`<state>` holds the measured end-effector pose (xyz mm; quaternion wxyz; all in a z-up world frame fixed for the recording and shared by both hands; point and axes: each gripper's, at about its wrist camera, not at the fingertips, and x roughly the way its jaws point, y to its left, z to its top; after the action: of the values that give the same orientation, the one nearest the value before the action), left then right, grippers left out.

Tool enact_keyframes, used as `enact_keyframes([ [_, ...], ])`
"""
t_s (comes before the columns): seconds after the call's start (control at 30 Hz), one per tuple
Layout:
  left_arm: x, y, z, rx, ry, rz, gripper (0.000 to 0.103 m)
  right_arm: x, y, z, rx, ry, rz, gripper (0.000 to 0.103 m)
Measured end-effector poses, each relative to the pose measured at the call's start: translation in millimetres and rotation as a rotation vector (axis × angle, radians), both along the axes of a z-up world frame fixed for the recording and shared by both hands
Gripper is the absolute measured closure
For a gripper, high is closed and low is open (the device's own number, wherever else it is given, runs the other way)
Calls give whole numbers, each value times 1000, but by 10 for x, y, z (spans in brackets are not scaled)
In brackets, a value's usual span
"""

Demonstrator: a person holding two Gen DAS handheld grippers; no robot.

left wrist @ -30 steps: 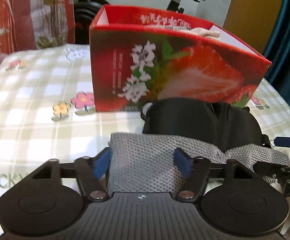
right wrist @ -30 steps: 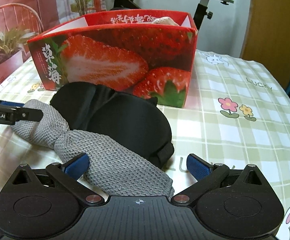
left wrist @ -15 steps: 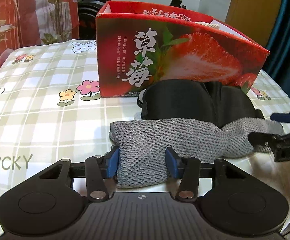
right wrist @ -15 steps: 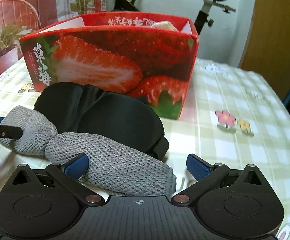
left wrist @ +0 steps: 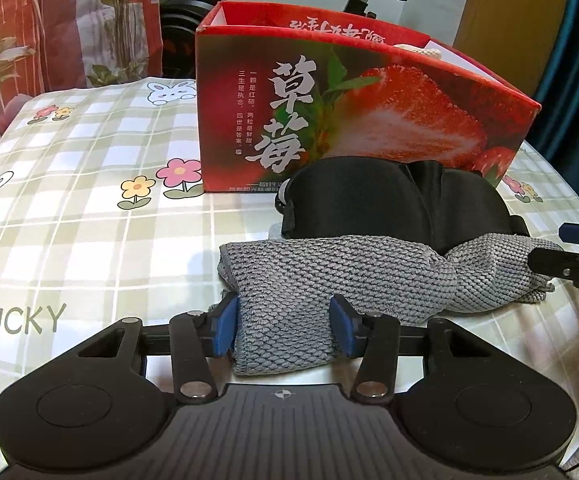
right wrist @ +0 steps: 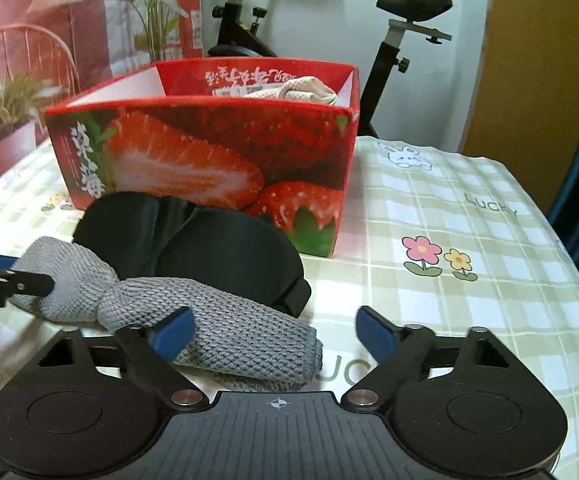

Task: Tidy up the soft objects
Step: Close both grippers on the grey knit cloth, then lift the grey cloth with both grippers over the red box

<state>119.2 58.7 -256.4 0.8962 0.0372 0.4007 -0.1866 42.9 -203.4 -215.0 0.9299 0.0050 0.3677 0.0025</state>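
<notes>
Grey knitted cloth (left wrist: pixel 329 276) is lying on our checked tablecloth (left wrist: pixel 89 208), touching the black eye mask (left wrist: pixel 389 200) before the strawberry box (left wrist: pixel 369 120). Our left gripper (left wrist: pixel 285 326) is pinching one end; our right gripper (right wrist: pixel 273 332) is gaping over the other. Only the right view is showing a cream pouch (right wrist: pixel 305 90) inside the box, an exercise bike (right wrist: pixel 401 32) behind.

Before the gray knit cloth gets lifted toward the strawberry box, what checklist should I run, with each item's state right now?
1. Left gripper closed on gray knit cloth: ok.
2. Right gripper gripping cloth: not ok, jaws open around its end.
3. Cloth free of black eye mask: cannot tell, they touch.
4. Strawberry box open on top: ok.
5. Room in box beside cream item: ok.
</notes>
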Motion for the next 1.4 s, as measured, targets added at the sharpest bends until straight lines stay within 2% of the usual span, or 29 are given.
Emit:
enact_keyframes([
  [0.3, 4, 9, -5, -5, -2, 0, 51, 29, 72, -128, 46, 64, 29, 41],
  [0.4, 11, 13, 0, -8, 2, 3, 50, 47, 62, -181, 67, 77, 29, 44],
  [0.5, 16, 49, 23, -24, 6, 25, 43, 43, 48, -204, 84, 77, 31, 49],
  [0.53, 16, 62, 33, -18, 4, 41, 34, 43, 42, -205, 87, 77, 33, 50],
  [0.57, 15, 82, 38, -14, 0, 56, 30, 44, 41, -205, 88, 76, 35, 52],
  [0.77, 51, 124, -2, -45, 27, 73, 30, 53, 112, -196, 84, 74, 76, 65],
  [0.9, 39, 83, -18, -27, 13, 64, 30, 62, 134, -189, 85, 75, 92, 73],
  [0.93, 36, 99, -13, -41, 14, 61, 37, 62, 136, -183, 90, 74, 95, 74],
  [0.97, 35, 117, -6, -61, 18, 54, 56, 57, 139, -171, 94, 71, 99, 76],
  [1.03, 28, 132, 8, -81, 25, 40, 78, 51, 145, -129, 97, 59, 108, 78],
  [1.13, -37, 125, 103, -74, -29, 31, 83, 31, 151, -29, 106, 26, 128, 78],
  [1.4, -184, 210, 602, -103, -199, 46, 84, -9, 131, 409, 136, -110, 161, 79],
])
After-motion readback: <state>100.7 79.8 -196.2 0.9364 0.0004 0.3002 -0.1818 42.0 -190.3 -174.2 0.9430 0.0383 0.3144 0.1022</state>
